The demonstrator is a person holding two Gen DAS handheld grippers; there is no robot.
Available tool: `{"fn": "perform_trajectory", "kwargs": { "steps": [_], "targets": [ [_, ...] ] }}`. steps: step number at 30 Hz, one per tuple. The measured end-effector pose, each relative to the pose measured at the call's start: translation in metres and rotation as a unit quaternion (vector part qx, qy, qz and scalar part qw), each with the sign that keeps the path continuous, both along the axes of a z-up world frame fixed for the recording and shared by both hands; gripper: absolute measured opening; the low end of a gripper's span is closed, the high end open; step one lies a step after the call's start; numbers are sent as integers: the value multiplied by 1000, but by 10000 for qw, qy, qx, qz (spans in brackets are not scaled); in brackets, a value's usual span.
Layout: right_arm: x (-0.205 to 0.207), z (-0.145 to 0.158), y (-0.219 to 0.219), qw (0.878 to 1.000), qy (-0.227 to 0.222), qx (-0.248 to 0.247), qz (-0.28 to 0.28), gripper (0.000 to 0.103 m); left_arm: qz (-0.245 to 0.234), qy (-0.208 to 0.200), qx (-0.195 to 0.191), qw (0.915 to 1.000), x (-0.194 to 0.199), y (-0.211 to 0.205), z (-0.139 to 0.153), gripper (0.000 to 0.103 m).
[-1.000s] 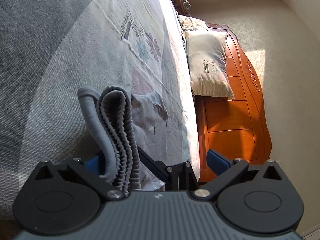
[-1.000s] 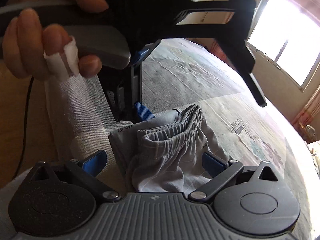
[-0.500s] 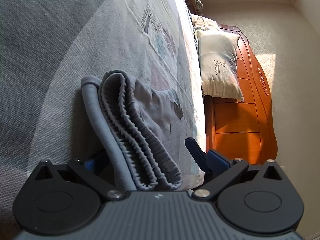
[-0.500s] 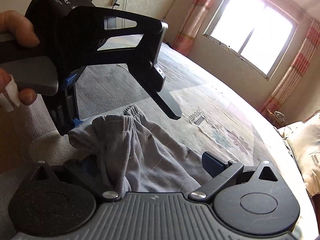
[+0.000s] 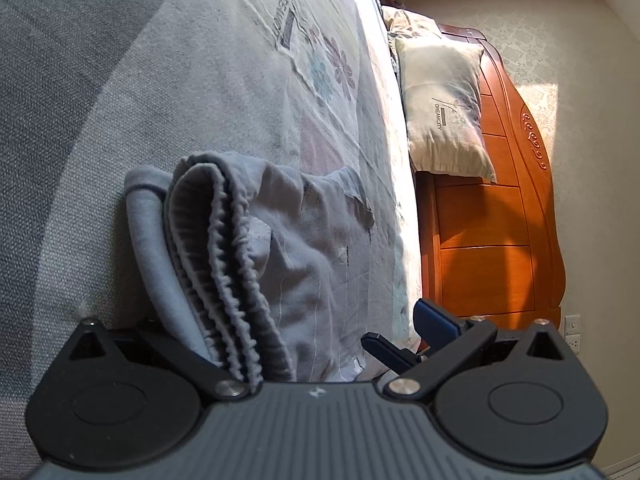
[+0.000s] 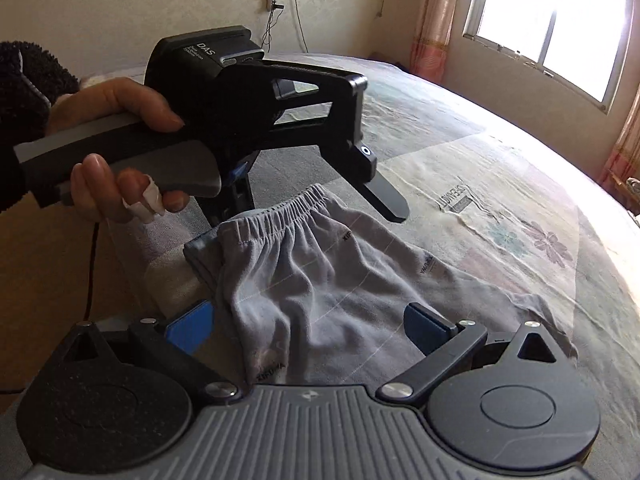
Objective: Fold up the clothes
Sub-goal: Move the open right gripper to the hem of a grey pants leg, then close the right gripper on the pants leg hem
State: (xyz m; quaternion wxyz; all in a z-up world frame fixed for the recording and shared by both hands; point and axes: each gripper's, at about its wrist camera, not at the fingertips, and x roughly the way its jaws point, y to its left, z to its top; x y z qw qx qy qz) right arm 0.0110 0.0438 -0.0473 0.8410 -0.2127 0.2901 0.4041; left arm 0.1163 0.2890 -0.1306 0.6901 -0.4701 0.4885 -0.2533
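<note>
While the grey shorts lie on the bed with their elastic waistband toward its near edge, both pairs of fingers are seen spread wide and nothing is held in either. A second ago the waistband was bunched up between the fingers of the left gripper; now the cloth is let down and lies flatter, draped between that gripper's open fingers rather than pinched. The right gripper is drawn back from the garment, its blue pads well apart over the lower cloth. A fold is judged to have just been laid, so smoothing or the next fold is likely due. The shorts' lower hem is cut off behind the right gripper's body, and the left gripper's left pad is hidden under the waistband.
</note>
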Motion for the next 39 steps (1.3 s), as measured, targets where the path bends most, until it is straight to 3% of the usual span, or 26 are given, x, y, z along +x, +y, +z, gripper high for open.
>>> {"fn": "perform_trajectory", "kwargs": {
  "steps": [7,12,16,19,22,25,29,33,39],
  "targets": [
    [19,4,-63,9964,201,59,-816,103,-157,85,137,9997,0,1,2,102],
    [51,13,-115,9820,737,799,-1543,103,-226,13,234,9995,1,-3,4,102],
    [93,4,-168,9555,1455,1577,-2024,103,-165,-79,213,9996,-2,-2,3,102],
    [126,-16,-199,9225,2255,2067,-2353,103,-182,-240,289,9991,-7,-3,4,101],
    [147,-36,-217,8893,2945,2443,-2503,103,-159,-314,346,9988,-11,2,4,92],
    [163,-54,-215,8608,3703,2715,-2194,103,-50,-283,335,9990,-14,9,0,80],
    [185,-59,-199,8581,3768,2873,-1981,103,36,-251,324,9992,-16,14,-4,70],
    [204,-66,-197,8299,4073,3234,-2020,103,42,-277,335,9990,-17,15,-5,66],
    [182,-66,-210,8181,4532,3114,-1685,103,82,-232,325,9992,-18,21,-10,53]
  ]
}}
